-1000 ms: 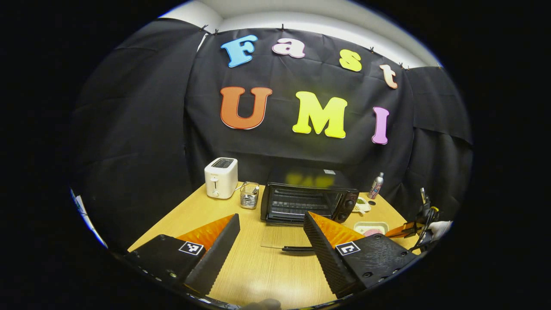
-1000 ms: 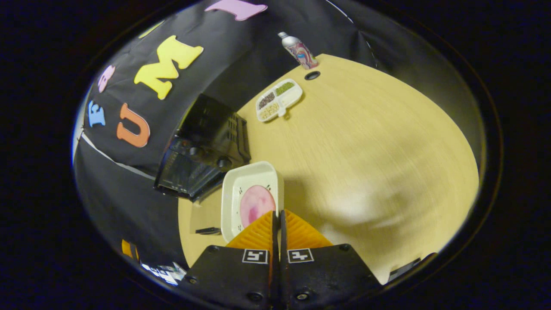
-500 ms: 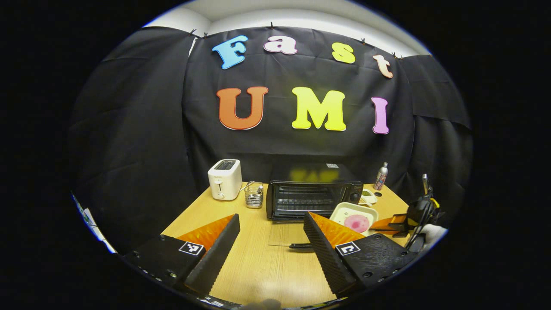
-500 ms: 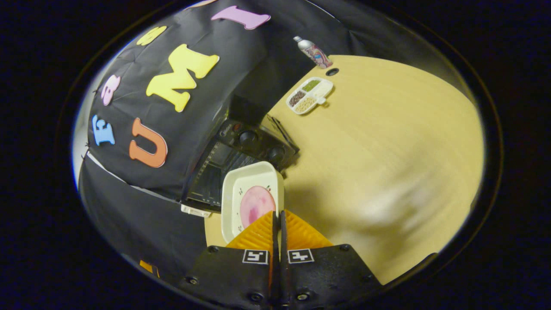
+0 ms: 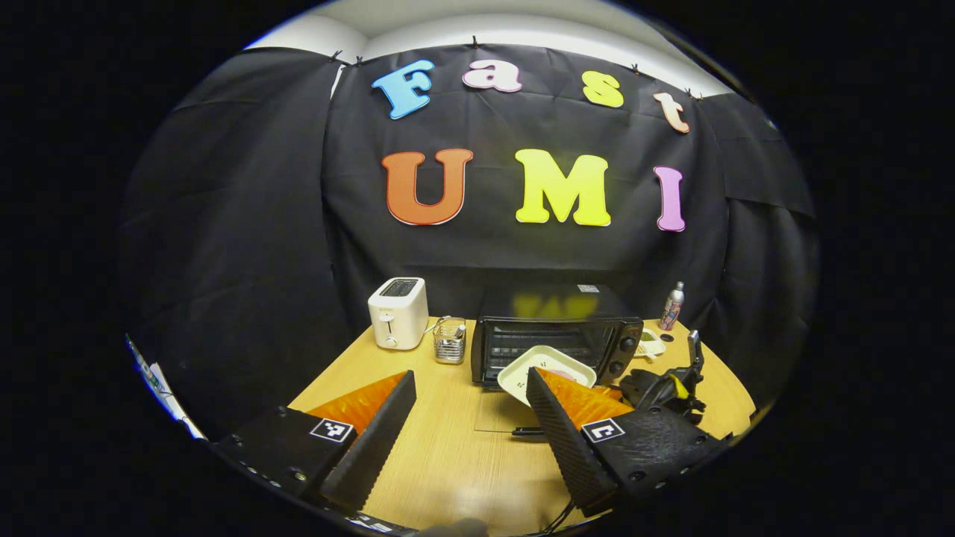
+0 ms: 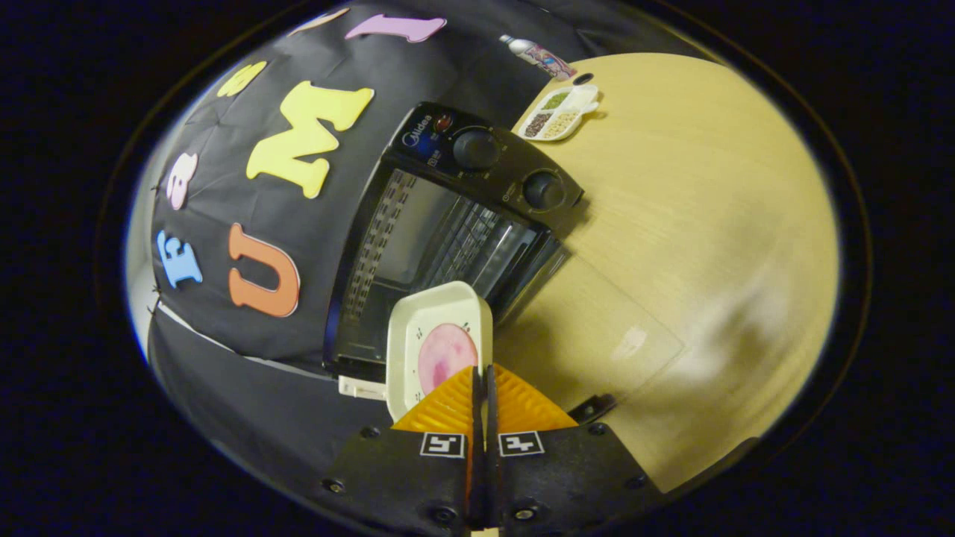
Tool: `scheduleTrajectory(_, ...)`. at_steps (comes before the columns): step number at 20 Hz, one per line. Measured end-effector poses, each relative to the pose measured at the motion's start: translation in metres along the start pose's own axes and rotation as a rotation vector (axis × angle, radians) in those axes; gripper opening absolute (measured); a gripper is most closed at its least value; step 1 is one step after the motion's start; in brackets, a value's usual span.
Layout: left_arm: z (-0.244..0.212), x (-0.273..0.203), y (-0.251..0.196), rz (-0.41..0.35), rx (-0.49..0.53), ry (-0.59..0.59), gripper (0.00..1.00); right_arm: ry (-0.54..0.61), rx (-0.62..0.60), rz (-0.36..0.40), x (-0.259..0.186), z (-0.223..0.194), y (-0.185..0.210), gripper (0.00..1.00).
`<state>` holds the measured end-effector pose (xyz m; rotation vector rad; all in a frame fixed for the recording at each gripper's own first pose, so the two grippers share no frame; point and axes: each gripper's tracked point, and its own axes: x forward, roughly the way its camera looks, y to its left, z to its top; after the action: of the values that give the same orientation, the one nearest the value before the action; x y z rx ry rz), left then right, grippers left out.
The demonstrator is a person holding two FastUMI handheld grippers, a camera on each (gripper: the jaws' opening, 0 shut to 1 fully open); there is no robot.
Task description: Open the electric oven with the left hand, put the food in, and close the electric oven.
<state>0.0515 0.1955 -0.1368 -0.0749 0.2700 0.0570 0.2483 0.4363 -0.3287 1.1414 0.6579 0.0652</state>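
A shallow cream-white rectangular dish [image 6: 436, 335] carrying a round pink slice of food [image 6: 446, 356] hangs in the air at the mouth of the black electric oven [image 6: 448, 224], pinched by its near rim between the fingers of the right hand-held gripper [image 6: 483, 377], which are pressed together on that edge. The dish looks rigid and light, probably plastic or glazed ware, with a smooth rim that could slip in a one-edge grip; held this way it will want to droop at the far end, so the hold at the middle of the short rim seems the sensible one, and the dish likely needs to stay level so the slice does not slide. The dish has rounded corners, a raised lip and small dark specks on its floor; the slice is pale pink with a darker blotch.

The oven's glass door [image 6: 597, 343] lies folded down flat over the wooden bench [image 6: 709, 186], its wire rack visible inside, two knobs on the control panel. In the left gripper view the dish [image 5: 545, 365] sits just before the opening of the oven [image 5: 556, 335], and the left hand-held gripper [image 5: 470, 406] hovers over the bench's near edge with fingers wide apart, holding nothing. Toward the bench's far edge stand a white toaster [image 5: 399, 313], a wire basket [image 5: 450, 340], a divided snack tray [image 6: 559, 113] and a slim bottle [image 5: 673, 306].
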Motion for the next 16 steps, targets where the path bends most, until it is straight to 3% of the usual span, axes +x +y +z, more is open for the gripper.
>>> scheduleTrajectory(6, -0.014, 0.025, 0.005, -0.005, 0.027, 0.004, 0.95, -0.095, 0.07, 0.021, 0.048, 0.04, 0.021, 0.0)
scheduleTrajectory(8, -0.018, 0.024, 0.011, 0.006, 0.014, 0.014, 0.96, -0.133, 0.079, 0.044, 0.058, 0.059, 0.03, 0.04)
scheduleTrajectory(9, -0.021, 0.026, 0.012, 0.011, 0.006, 0.02, 0.95, -0.134, 0.067, 0.07, 0.062, 0.064, 0.036, 0.02)
scheduleTrajectory(12, -0.027, 0.033, 0.017, 0.029, 0.006, 0.028, 0.96, -0.142, -0.02, 0.119, 0.072, 0.072, 0.047, 0.1)
scheduleTrajectory(13, -0.029, 0.035, 0.018, 0.034, 0.001, 0.035, 0.96, -0.135, -0.032, 0.135, 0.07, 0.074, 0.051, 0.05)
scheduleTrajectory(14, -0.029, 0.034, 0.018, 0.033, -0.003, 0.037, 0.96, -0.13, -0.035, 0.147, 0.071, 0.076, 0.053, 0.14)
scheduleTrajectory(15, -0.03, 0.034, 0.018, 0.038, -0.006, 0.038, 0.86, -0.117, -0.057, 0.146, 0.057, 0.077, 0.054, 0.31)
scheduleTrajectory(16, -0.03, 0.035, 0.017, 0.036, -0.009, 0.035, 0.96, -0.113, -0.098, 0.132, 0.054, 0.078, 0.051, 0.48)
